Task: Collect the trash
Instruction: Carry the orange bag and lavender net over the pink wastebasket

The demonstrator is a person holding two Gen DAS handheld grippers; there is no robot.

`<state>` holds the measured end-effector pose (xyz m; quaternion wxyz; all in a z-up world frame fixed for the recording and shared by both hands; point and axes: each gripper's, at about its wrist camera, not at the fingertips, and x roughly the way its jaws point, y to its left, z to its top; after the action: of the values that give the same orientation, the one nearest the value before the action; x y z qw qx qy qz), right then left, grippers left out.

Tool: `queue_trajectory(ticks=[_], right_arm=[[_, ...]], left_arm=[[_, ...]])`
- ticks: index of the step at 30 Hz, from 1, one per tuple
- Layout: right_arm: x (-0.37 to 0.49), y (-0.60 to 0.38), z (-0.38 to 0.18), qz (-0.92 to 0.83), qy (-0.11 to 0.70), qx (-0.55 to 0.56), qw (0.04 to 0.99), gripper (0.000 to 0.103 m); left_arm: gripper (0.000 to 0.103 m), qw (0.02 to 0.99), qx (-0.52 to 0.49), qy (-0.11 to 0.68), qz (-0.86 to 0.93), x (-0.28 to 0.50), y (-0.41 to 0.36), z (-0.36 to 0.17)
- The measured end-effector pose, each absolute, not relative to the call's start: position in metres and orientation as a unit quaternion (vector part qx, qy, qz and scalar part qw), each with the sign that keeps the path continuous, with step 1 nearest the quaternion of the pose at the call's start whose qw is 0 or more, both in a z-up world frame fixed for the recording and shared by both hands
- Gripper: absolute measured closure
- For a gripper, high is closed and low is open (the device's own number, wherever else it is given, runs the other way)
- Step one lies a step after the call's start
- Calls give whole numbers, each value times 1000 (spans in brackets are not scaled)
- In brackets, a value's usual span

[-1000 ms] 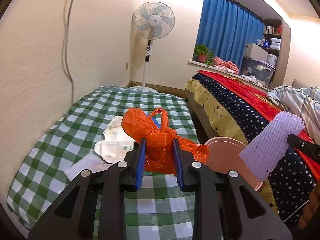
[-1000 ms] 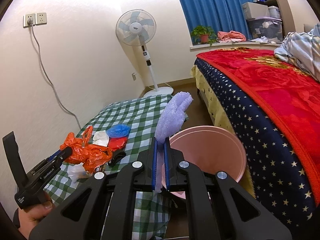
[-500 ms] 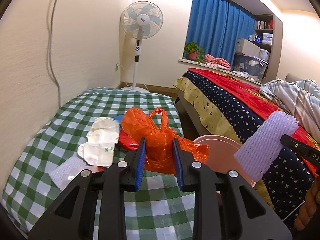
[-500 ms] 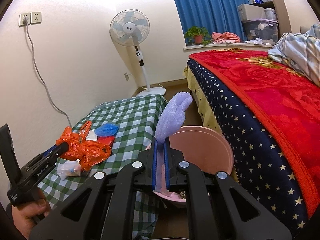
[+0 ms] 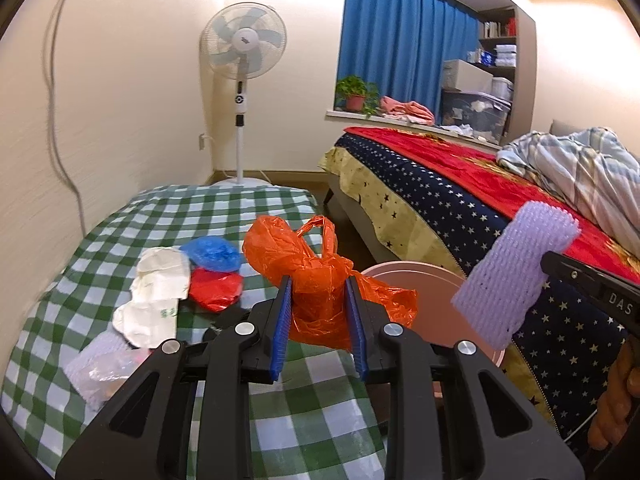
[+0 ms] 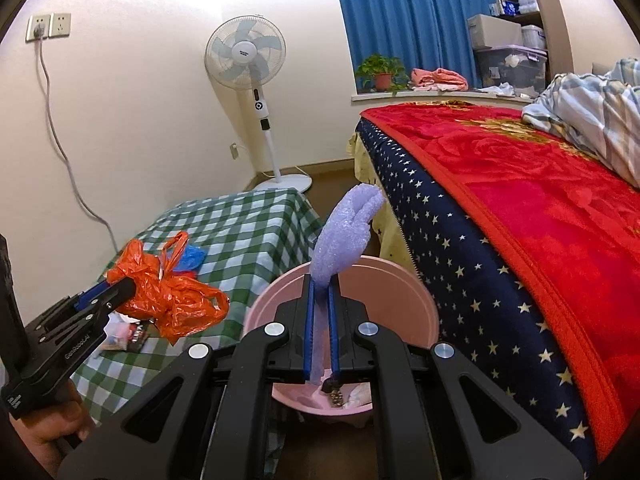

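An orange plastic bag (image 5: 320, 280) is clamped between the blue-padded jaws of the left gripper (image 5: 318, 292), crumpled, with its handles loose above the fingers. It is held in the air above the near edge of the green checked table (image 5: 224, 216), just beside the pink bin (image 5: 416, 300). In the right wrist view the same bag (image 6: 168, 292) is seen hanging from the left gripper (image 6: 120, 286), left of the bin (image 6: 400, 280).

A purple foam net sleeve (image 6: 344, 236) is pinched flat by the right gripper (image 6: 320, 292), whose jaws are drawn nearly together on it — the sleeve stands upright out of the fingertips, directly over the bin's open mouth. A few scraps are visible at the bottom of the bin.

Other rubbish is left on the table: a white wrapper (image 5: 156, 292), a blue plastic piece (image 5: 212, 252) and a red one (image 5: 216, 288) touching each other, and a pale foam piece with clear film (image 5: 104, 364) at the near left corner.

A standing fan (image 5: 244, 48) is seen against the wall behind the table, and a bed with a red and starred blanket (image 6: 540, 208) lies to the right of the bin.
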<state>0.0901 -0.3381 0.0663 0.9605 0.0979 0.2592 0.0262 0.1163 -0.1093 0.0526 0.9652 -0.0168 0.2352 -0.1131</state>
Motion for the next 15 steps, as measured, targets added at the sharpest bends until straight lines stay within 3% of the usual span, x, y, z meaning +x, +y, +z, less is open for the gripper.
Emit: queue_trajectory(ticks=[15], right_arm=[[119, -338, 47, -4, 277, 75, 958, 96]], left_arm=[[77, 958, 2, 249, -145, 141, -141, 31]])
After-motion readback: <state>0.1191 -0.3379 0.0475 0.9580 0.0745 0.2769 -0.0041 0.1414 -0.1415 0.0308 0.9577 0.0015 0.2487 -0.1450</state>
